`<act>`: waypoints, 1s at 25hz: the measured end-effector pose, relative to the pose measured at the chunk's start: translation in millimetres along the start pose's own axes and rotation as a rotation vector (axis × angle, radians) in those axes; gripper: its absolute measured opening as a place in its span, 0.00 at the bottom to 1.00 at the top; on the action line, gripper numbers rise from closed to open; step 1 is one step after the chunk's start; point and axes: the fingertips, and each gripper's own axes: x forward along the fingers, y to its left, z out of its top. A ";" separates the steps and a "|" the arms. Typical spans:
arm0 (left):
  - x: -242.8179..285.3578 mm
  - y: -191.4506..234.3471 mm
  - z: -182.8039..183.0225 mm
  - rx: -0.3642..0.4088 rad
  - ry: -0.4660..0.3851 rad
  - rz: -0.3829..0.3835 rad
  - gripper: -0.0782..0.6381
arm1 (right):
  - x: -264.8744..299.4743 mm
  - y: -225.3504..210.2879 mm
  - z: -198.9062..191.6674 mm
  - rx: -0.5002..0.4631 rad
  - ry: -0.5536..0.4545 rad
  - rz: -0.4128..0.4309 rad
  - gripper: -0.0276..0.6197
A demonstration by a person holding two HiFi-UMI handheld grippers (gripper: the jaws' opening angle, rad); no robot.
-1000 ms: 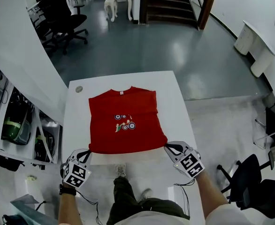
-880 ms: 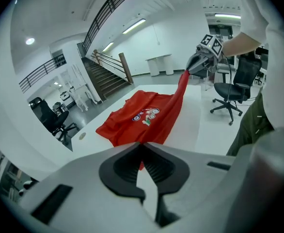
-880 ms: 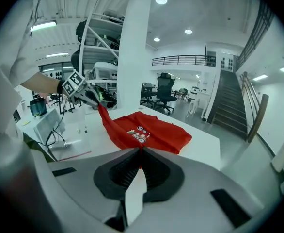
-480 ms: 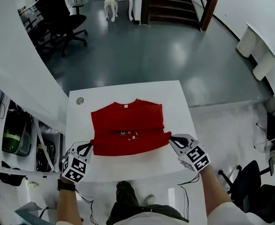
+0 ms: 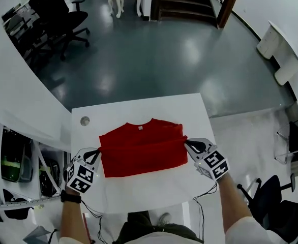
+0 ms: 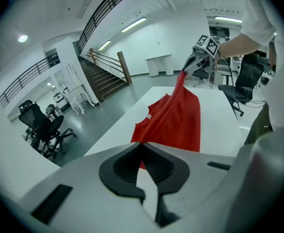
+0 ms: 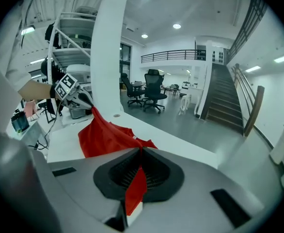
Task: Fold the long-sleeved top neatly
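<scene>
Mid-fold, the left tongs (image 5: 96,153) and right tongs (image 5: 186,143) are each clamping a hem corner of the top (image 5: 141,155); next, laying it along the collar.

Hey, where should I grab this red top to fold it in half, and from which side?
Grip the red top at its two hem corners, one per gripper, coming from the near edge of the white table. Its collar lies at the far side, so held corners should carry the hem over evenly. The left gripper and right gripper are shut on them now.
</scene>
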 end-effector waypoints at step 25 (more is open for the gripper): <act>128.6 78.7 -15.0 -0.131 0.019 -0.073 0.22 | 128.9 -82.4 -14.3 0.143 0.175 -0.063 0.27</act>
